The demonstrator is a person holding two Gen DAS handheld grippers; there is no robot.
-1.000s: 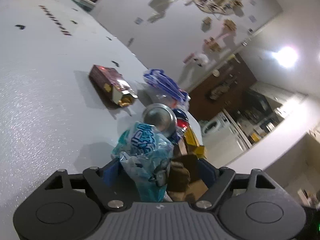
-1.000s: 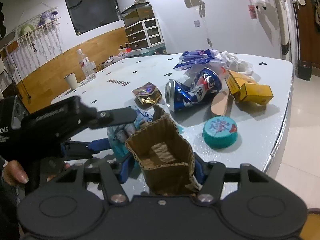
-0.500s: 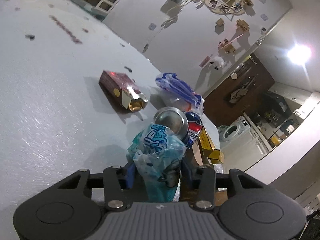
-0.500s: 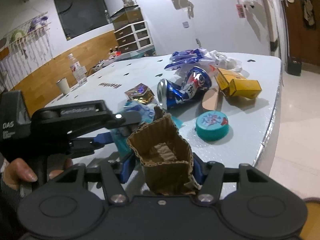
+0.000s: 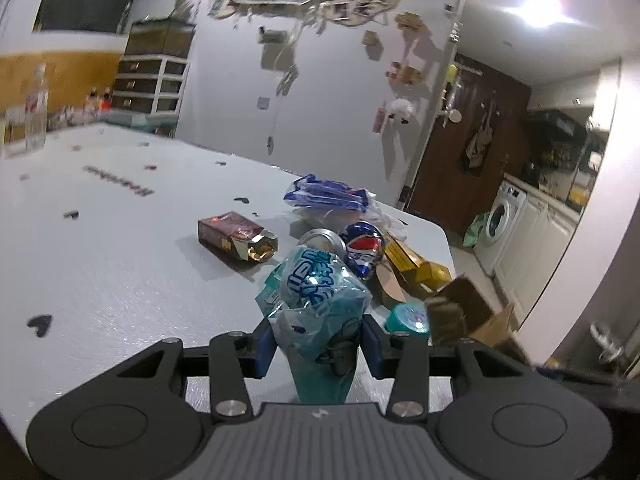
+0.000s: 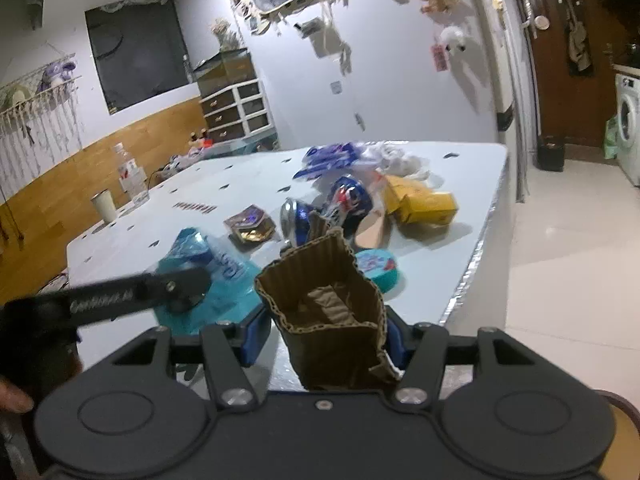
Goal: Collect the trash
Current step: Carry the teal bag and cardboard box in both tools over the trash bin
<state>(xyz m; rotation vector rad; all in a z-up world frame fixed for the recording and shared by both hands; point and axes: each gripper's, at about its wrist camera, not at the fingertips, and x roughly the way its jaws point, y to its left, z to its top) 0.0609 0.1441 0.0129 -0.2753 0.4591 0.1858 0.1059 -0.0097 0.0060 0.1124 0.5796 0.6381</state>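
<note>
Left gripper (image 5: pixel 318 346) clamped on teal wrapper (image 5: pixel 320 304), right gripper (image 6: pixel 326 336) clamped on cardboard scrap (image 6: pixel 332 320) — both held above the table's (image 5: pixel 100 280) near edge; can (image 6: pixel 344 204), yellow box (image 6: pixel 424 200), teal lid (image 6: pixel 378 266), foil packet (image 5: pixel 236 236) remain — roughly one-third done.

Home: washing machine (image 5: pixel 505 216), kitchen counter (image 5: pixel 556 204).

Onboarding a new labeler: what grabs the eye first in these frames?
Each claw grips trash up front: the left claw squeezes a teal plastic wrapper, the right claw a crumpled cardboard piece. Beyond them, a crushed blue soda can and yellow box lie near the white table's right edge.
</note>
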